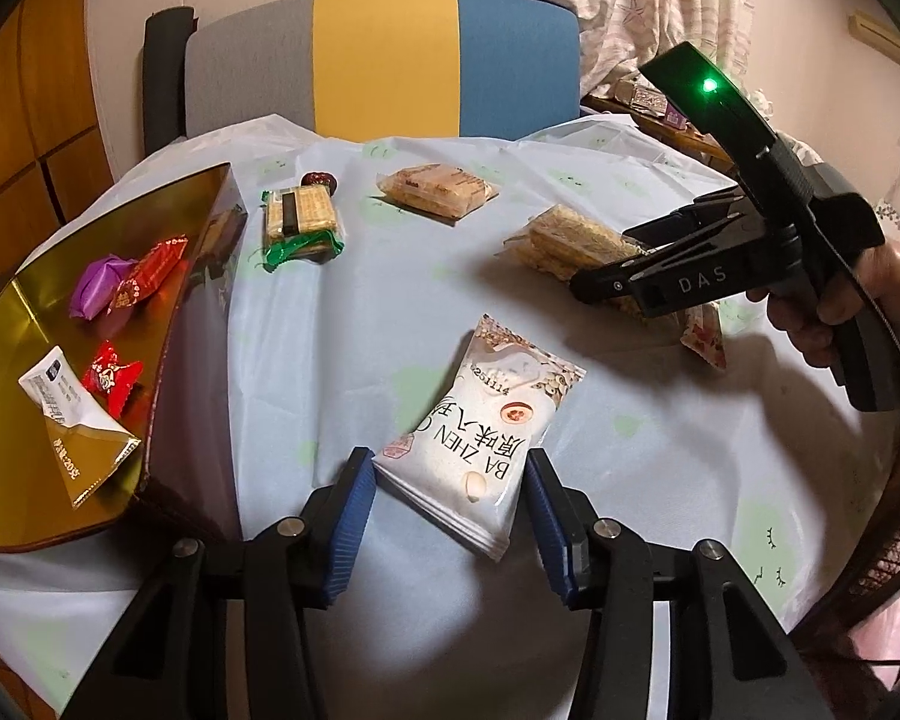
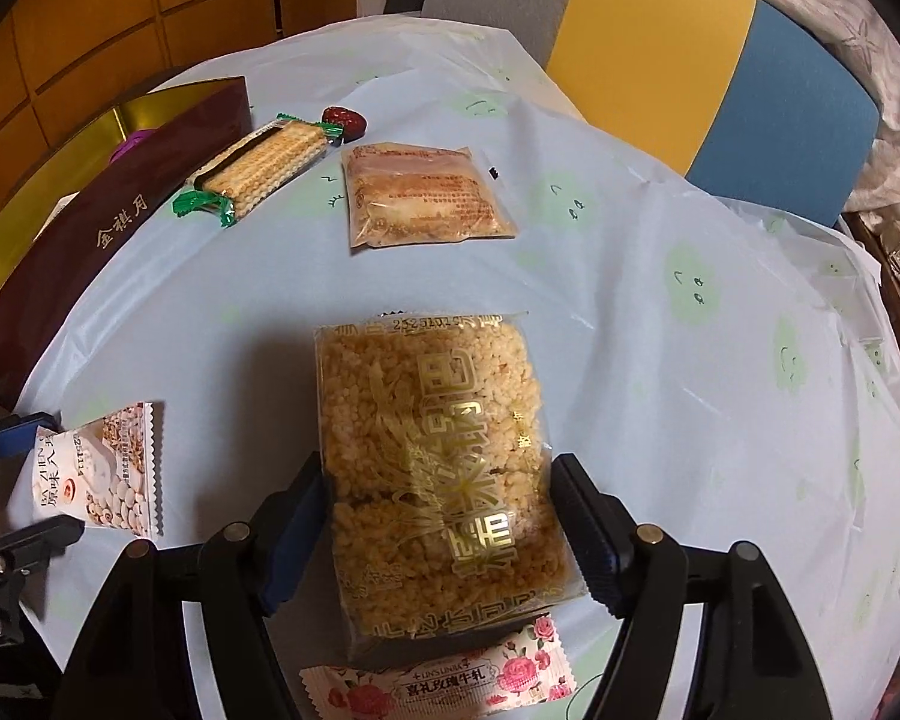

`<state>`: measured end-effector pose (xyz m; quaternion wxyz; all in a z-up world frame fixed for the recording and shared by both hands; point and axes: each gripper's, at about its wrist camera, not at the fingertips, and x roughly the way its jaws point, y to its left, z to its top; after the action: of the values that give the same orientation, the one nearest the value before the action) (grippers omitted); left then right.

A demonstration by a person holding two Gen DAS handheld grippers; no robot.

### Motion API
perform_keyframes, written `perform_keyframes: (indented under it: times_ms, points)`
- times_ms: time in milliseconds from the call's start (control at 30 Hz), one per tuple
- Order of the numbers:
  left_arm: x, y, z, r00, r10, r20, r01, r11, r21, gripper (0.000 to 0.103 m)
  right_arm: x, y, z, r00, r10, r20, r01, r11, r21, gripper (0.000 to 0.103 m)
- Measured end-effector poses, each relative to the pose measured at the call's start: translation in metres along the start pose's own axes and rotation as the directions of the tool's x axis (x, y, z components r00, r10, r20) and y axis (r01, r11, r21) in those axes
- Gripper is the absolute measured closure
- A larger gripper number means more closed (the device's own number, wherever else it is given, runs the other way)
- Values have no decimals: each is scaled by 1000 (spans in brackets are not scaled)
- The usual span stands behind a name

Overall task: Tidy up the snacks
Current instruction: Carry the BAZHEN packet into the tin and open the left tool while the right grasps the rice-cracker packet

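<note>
Low centre of the left wrist view: left hand-held gripper has a white snack pouch between its blue pads; pouch sits tilted, near end seemingly off the table, so I read it as gripped across its width, though pad contact on the right side isn't crisp. Pouch is printed with "BA ZHEN" and a bean picture, has crimped end seals, looks puffy and light. Film probably slick, contents likely crumbly, so best taken across the flat body, not the seal fin, with a gentle squeeze. Low centre of the right wrist view: right hand-held gripper straddles a clear-wrapped puffed rice cake with gold lettering; jaws stand wide, pads at or just beside its long edges, so I can't tell if it's clamped or only bracketed. Cake looks stiff but brittle: hold by the long edges mid-length, don't crush. A pink rose-print candy lies just below it, touching or partly under. Upper part of that view: a biscuit pack with green ends and a tan pastry pack lie loose on the table. Left edge of the left wrist view: gold tray holding red and purple candies, the likely drop spot.
</note>
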<state>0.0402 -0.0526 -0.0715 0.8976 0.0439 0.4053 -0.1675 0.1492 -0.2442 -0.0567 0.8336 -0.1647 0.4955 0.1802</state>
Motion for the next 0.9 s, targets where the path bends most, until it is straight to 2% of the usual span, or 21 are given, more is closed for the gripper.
perform_keyframes:
  times_ms: [200,333,400,500,633,700,767,900]
  points:
    - [-8,-1,6,999,-32,5,32,999,-10,53,-1,0,-8,1000,6,6,-6,1000,-8,28]
    - [-22,0,13,997,-68,32,69,997,-26,53,0,0,-1,1000,4,9,-4,1000,-14,28]
    - [-33,5,20,994,-92,53,96,994,-60,53,0,1,0,1000,6,9,-6,1000,-13,28]
    - [-52,14,32,991,-90,100,100,990,-99,53,-1,1,0,1000,7,9,-7,1000,-12,28]
    - [-73,39,48,986,-72,150,101,976,-195,53,-1,1,0,1000,7,10,-6,1000,-13,28]
    - [-79,59,55,987,-47,151,87,959,-271,53,-1,1,0,1000,5,11,-5,1000,-13,28]
    - [-83,88,60,989,-17,145,71,925,-374,53,-1,1,0,1000,4,11,-4,1000,-13,28]
    - [-84,145,59,992,50,113,21,832,-555,53,-1,2,0,1000,-1,12,1,1000,-15,28]
